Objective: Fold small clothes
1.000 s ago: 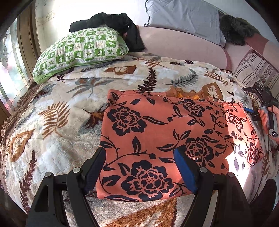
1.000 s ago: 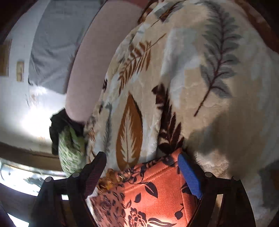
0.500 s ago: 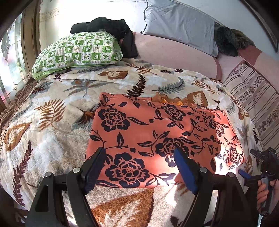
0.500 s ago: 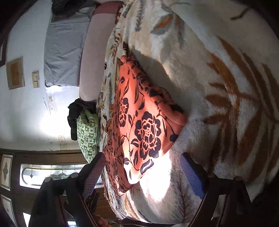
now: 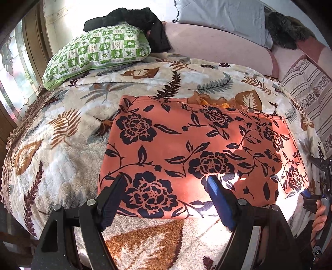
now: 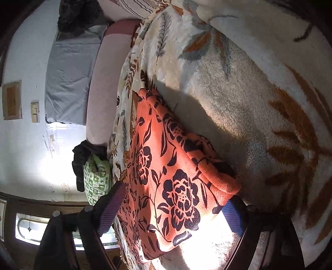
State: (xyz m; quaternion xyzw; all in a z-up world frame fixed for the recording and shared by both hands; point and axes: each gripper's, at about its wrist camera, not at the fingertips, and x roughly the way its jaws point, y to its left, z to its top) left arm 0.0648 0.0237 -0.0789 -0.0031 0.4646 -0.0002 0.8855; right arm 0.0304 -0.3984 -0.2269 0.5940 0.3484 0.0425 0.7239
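Note:
An orange garment with dark flowers [image 5: 186, 145] lies flat, folded into a rectangle, on the leaf-patterned blanket [image 5: 62, 145]. My left gripper [image 5: 166, 199] is open above its near edge, and cloth shows between the fingers without touching them. My right gripper [image 6: 172, 211] is rolled on its side and open at the garment's near right corner [image 6: 217, 187]. That corner lies between its fingers, and the blue pad [image 6: 232, 216] sits just beside it. In the left wrist view the right gripper [image 5: 317, 184] shows at the right edge, held by a hand [image 5: 320, 211].
A green checked pillow [image 5: 97, 49] with a black garment [image 5: 134, 18] on it lies at the bed's head. Beside them are a pink bolster [image 5: 217, 45], a grey pillow [image 5: 222, 14] and a striped cushion [image 5: 309, 87]. A window [image 5: 12, 79] is on the left.
My right gripper swept from the garment's far right corner down to its near right corner and rolled sideways. My left gripper drew back slightly toward the near edge, still open.

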